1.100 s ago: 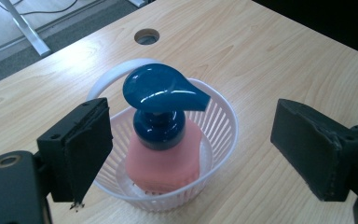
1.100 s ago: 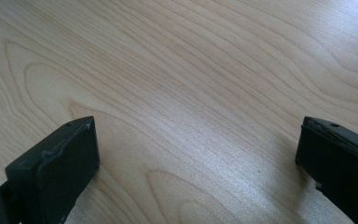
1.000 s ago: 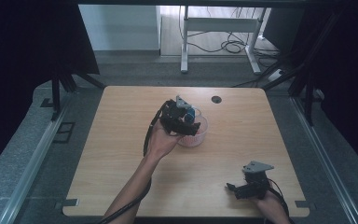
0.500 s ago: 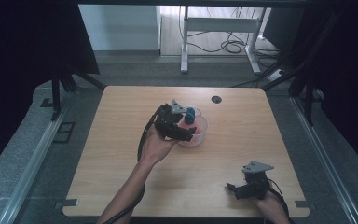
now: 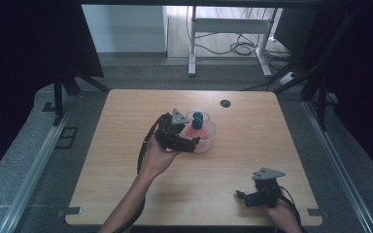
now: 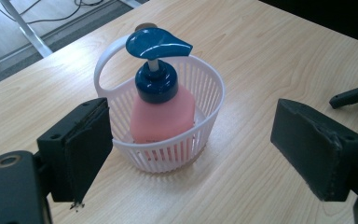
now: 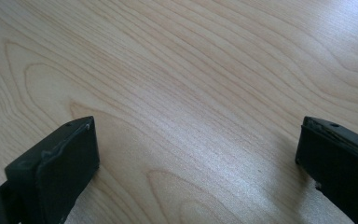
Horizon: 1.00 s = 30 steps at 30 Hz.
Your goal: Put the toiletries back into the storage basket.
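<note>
White slatted basket (image 6: 168, 140) holding pink pump bottle (image 6: 162, 109): approaching with left tool (image 6: 191, 154) spread wide, staying level, straddling both walls evenly; right tool (image 7: 198, 168) resting wide on tabletop (image 7: 191, 70).

A light wooden table (image 5: 126, 194) with a small round black grommet (image 5: 225, 103) near its far edge is surrounded by grey carpeted floor (image 5: 24, 160). Black curtains (image 5: 24, 43) are hung on both sides. Behind, a white metal desk frame (image 5: 233, 26) and loose cables (image 5: 238, 47) are seen on a brighter floor.

Pink pump bottle (image 6: 161, 109) upright in white basket (image 6: 209, 100), jaws wide apart before it
</note>
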Each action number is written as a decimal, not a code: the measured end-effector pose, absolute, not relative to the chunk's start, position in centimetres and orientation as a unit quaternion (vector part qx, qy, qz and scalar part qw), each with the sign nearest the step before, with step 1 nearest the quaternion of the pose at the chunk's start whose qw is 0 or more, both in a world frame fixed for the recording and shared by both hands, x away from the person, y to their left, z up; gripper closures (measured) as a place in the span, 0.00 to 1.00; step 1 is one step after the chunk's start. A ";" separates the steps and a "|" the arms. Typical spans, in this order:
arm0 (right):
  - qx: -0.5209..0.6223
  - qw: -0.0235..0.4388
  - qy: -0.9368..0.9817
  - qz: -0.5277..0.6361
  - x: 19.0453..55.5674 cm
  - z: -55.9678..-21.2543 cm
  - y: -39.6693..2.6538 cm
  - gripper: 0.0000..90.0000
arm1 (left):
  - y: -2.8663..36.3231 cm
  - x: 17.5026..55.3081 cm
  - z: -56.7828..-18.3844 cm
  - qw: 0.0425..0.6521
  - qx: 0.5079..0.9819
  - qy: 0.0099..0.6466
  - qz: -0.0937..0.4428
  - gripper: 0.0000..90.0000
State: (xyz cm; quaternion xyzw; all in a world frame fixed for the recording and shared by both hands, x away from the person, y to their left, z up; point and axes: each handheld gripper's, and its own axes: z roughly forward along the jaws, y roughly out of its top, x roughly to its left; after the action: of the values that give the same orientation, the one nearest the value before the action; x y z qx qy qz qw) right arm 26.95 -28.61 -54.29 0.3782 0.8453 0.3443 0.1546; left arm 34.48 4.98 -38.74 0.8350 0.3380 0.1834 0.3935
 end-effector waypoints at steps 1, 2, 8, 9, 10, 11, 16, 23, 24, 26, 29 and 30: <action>0.378 0.155 0.845 0.344 27.0 -54.3 -28.6 0.00 | 5.0 34.5 -38.7 0.393 0.835 0.338 0.183 0.14; 0.378 0.155 0.845 0.344 27.0 -54.3 -28.6 0.00 | 5.1 34.4 -38.7 0.392 0.836 0.336 0.184 0.14; 0.378 0.155 0.845 0.345 27.0 -54.3 -28.6 0.00 | 5.5 33.7 -38.9 0.394 0.835 0.335 0.186 0.14; 0.378 0.155 0.845 0.344 27.0 -54.3 -28.6 0.00 | 5.5 33.6 -38.9 0.394 0.835 0.335 0.186 0.14; 0.378 0.155 0.845 0.344 27.0 -54.3 -28.6 0.00 | 5.6 33.5 -38.9 0.394 0.835 0.334 0.187 0.14; 0.378 0.155 0.845 0.344 27.0 -54.3 -28.6 0.00 | 5.8 33.3 -38.9 0.395 0.835 0.334 0.189 0.14; 0.378 0.154 0.845 0.344 27.0 -54.3 -28.6 0.00 | 6.1 32.8 -38.9 0.395 0.834 0.333 0.191 0.14; 0.378 0.155 0.845 0.344 27.0 -54.3 -28.6 0.00 | 6.9 31.9 -39.2 0.398 0.833 0.333 0.193 0.14; 0.378 0.155 0.845 0.344 27.0 -54.3 -28.6 0.00 | 6.9 31.9 -39.2 0.398 0.833 0.333 0.193 0.14; 0.379 0.155 0.845 0.344 27.0 -54.3 -28.6 0.00 | 7.2 31.7 -39.3 0.397 0.833 0.333 0.194 0.14; 0.378 0.155 0.845 0.344 27.0 -54.3 -28.6 0.00 | 7.6 31.3 -39.5 0.401 0.830 0.336 0.193 0.14; 0.378 0.155 0.845 0.344 27.0 -54.3 -28.6 0.00 | 7.6 31.3 -39.5 0.401 0.830 0.336 0.193 0.14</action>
State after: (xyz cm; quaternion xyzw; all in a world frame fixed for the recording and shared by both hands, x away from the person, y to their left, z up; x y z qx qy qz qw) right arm 26.95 -28.61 -54.29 0.3782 0.8453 0.3442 0.1546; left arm 31.26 7.62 -39.53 0.8300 0.3361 0.1928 0.4012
